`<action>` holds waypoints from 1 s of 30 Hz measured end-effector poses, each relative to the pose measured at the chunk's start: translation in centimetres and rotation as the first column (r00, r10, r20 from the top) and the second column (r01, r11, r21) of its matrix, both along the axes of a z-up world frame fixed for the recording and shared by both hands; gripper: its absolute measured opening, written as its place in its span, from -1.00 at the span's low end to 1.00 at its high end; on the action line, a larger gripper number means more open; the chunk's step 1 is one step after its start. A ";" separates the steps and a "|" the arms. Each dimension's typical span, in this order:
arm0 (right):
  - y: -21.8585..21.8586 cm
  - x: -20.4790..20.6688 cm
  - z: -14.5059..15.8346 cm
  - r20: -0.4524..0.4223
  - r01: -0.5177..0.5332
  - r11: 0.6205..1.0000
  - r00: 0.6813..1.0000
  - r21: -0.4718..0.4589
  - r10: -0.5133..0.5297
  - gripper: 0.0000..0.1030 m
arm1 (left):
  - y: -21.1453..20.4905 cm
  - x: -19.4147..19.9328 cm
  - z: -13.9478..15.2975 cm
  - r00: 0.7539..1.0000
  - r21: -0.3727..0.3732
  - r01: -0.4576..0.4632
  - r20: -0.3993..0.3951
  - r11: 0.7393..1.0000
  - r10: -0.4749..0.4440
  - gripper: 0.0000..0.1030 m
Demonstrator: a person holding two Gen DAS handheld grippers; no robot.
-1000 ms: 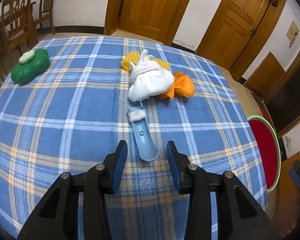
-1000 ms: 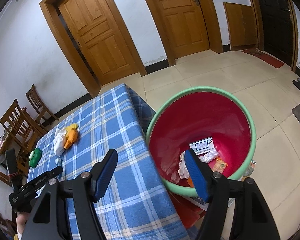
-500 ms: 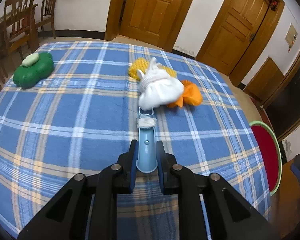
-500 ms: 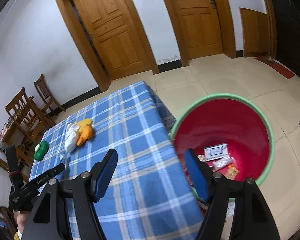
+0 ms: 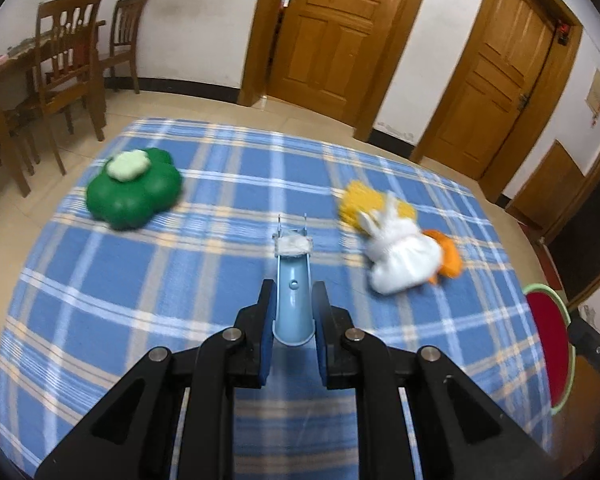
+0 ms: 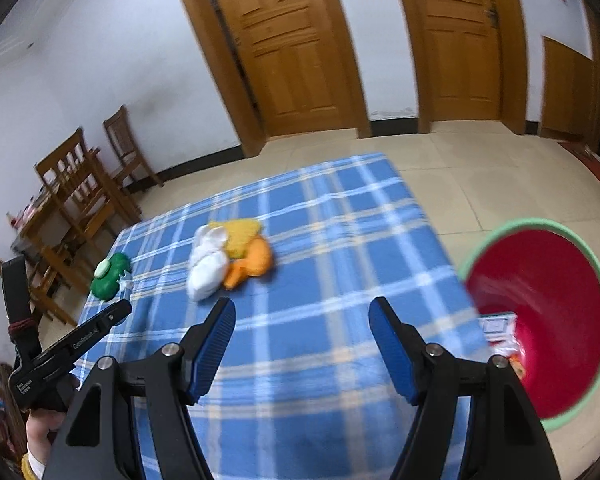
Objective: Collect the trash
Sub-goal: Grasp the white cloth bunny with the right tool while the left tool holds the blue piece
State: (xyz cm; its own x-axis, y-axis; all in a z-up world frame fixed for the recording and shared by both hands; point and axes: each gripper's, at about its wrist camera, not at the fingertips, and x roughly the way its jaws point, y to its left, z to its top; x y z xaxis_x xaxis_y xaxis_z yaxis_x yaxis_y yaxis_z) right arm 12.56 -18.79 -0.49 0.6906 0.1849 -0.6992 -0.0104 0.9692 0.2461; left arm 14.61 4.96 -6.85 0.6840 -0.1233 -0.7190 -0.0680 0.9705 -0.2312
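My left gripper (image 5: 293, 298) is shut on a light blue plastic scoop-like piece (image 5: 293, 294) with a white tuft at its far tip, held above the blue plaid table (image 5: 180, 280). A white cloth bundle (image 5: 404, 256) with orange and yellow pieces lies to its right; it also shows in the right wrist view (image 6: 208, 272). My right gripper (image 6: 302, 320) is open and empty over the table. The red bin with a green rim (image 6: 540, 304) stands on the floor at the right and holds some trash.
A green flower-shaped object (image 5: 134, 190) with a pale top sits at the table's far left. Wooden chairs (image 5: 68, 64) stand beyond the table's left side. Two wooden doors (image 5: 332, 36) are at the back. The bin's edge (image 5: 548, 344) shows at the right.
My left gripper closed on the blue piece and lifted it, swinging left away from the white bundle. My right gripper moved from over the bin to over the table.
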 end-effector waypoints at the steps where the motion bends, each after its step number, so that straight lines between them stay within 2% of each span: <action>1: 0.8 0.4 0.0 0.001 -0.015 1.000 1.000 -0.003 0.015 0.40 | 0.6 0.1 -0.1 1.000 0.005 -0.015 0.002 1.000 0.014 -0.68; 6: 4.0 2.6 -0.6 -0.003 -0.064 0.998 0.998 -0.016 0.064 0.40 | 3.2 0.2 -1.0 0.996 0.006 -0.085 -0.001 0.996 0.085 -0.68; 13: 7.9 5.9 -2.1 -0.017 -0.130 0.989 0.992 -0.073 0.129 0.39 | 5.6 -0.1 -2.1 0.987 -0.043 -0.159 0.001 0.986 0.160 -0.68; 23: 10.4 9.2 -3.6 -0.036 -0.178 0.971 0.984 -0.160 0.174 0.39 | 6.4 -0.4 -2.5 0.983 -0.058 -0.179 0.022 0.982 0.180 -0.68; 26: 10.6 9.8 -4.1 -0.050 -0.182 0.969 0.983 -0.166 0.176 0.28 | 6.5 -0.3 -2.6 0.983 -0.070 -0.178 0.023 0.982 0.180 -0.68; 28: 10.7 10.1 -4.5 -0.064 -0.186 0.969 0.982 -0.164 0.177 0.06 | 6.5 -0.3 -2.6 0.984 -0.070 -0.174 0.023 0.982 0.176 -0.68; 30: 10.8 10.2 -4.9 -0.079 -0.193 0.969 0.980 -0.157 0.183 -0.08 | 6.4 -0.3 -2.7 0.986 -0.069 -0.166 0.022 0.984 0.168 -0.68</action>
State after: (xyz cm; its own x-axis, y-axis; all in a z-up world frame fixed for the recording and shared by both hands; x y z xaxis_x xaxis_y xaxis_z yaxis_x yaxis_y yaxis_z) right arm 22.79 -8.03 -5.34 0.6080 0.1871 -0.7716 -0.1856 0.9784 0.0910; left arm 14.26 11.32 -9.51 0.7186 -0.0529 -0.6934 -0.2206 0.9283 -0.2994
